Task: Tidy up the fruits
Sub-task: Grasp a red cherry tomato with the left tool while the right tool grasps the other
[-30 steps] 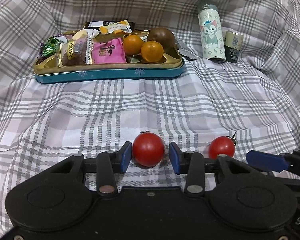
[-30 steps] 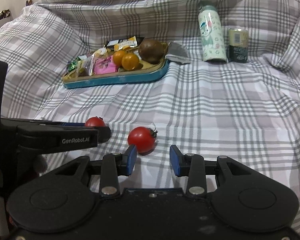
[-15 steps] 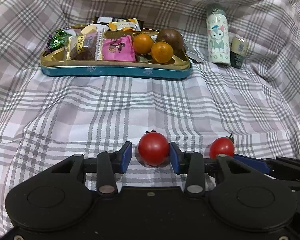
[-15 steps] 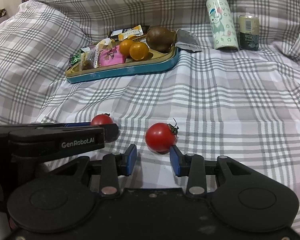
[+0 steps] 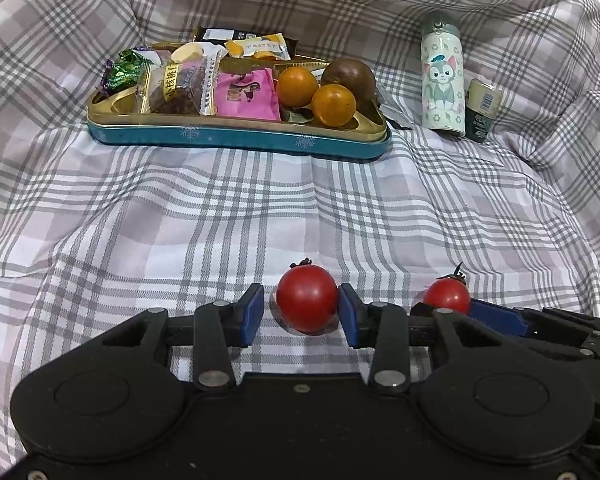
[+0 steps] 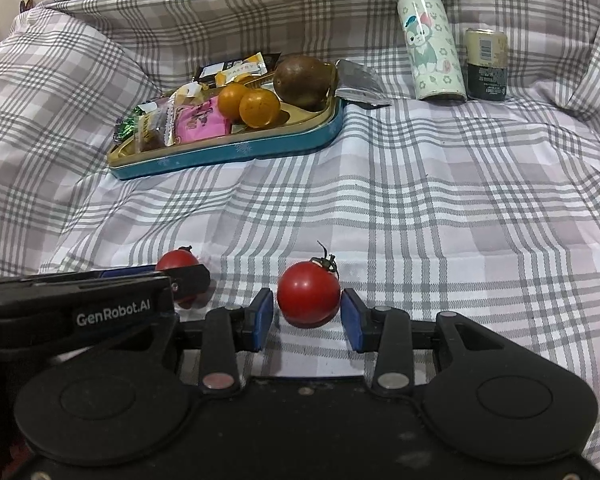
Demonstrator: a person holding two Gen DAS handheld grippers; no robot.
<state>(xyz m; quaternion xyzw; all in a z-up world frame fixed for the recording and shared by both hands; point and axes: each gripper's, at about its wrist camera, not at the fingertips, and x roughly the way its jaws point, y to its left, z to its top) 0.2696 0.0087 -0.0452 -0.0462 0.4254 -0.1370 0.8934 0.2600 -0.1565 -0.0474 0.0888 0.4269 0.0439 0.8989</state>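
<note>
Two red cherry tomatoes lie on the plaid cloth. My left gripper (image 5: pixel 302 312) is open with one tomato (image 5: pixel 307 297) between its blue pads, touching the right pad, a gap at the left. My right gripper (image 6: pixel 307 314) is open around the other tomato (image 6: pixel 309 299), with small gaps on both sides. Each view shows the other tomato at its side: in the left wrist view (image 5: pixel 447 295), in the right wrist view (image 6: pixel 177 261). Far back, a teal and gold tin tray (image 5: pixel 236 136) holds two oranges (image 5: pixel 333 105), a brown fruit (image 5: pixel 350 77) and snack packets.
A cartoon cat bottle (image 5: pixel 442 80) and a small can (image 5: pixel 482 110) stand right of the tray. A silver foil packet (image 6: pixel 358 82) lies behind the tray's right end. The plaid cloth (image 5: pixel 220 208) rises in folds at the back and sides.
Both grippers moved forward and lower. The right gripper shifted so its tomato now sits between its pads. The left tomato sits closer to the right pad.
</note>
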